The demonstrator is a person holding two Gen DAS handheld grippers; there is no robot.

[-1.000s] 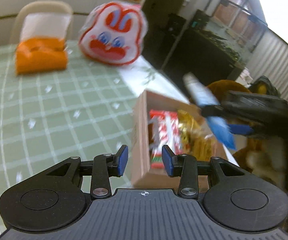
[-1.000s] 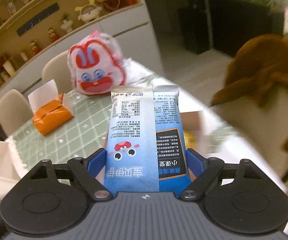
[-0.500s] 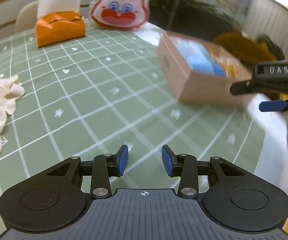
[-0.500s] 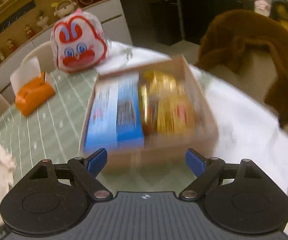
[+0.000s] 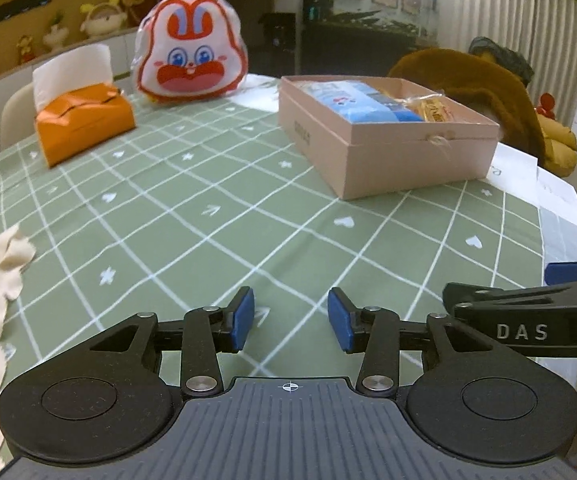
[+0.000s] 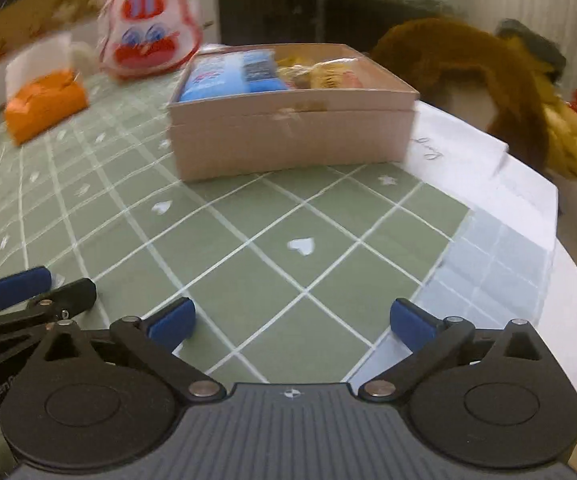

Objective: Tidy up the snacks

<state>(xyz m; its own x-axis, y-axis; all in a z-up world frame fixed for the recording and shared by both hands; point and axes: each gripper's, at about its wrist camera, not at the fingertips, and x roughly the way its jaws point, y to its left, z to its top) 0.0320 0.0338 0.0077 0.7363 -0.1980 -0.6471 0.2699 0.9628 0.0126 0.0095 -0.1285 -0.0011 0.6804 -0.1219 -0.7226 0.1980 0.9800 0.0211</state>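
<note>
Green checked tablecloth point(image 5: 192, 216) between pink box point(image 5: 384, 156) and both hand-held grippers, left point(image 5: 290, 320) and right point(image 6: 290, 320), each released and empty.

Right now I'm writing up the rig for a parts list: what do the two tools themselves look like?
Both match. The left tool and right tool have matte black linkage arms with silver pivot pins, blue pads on the fingertips, two round black discs and a ribbed grey body with a small crosshair mark. White lettering "DAS" shows on the right tool's side. No cables or sleeves are visible.

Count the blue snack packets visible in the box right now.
2, side by side in the left part of the box: lighter blue packet outermost, darker blue packet next to the yellow snacks. More may lie underneath.
</note>
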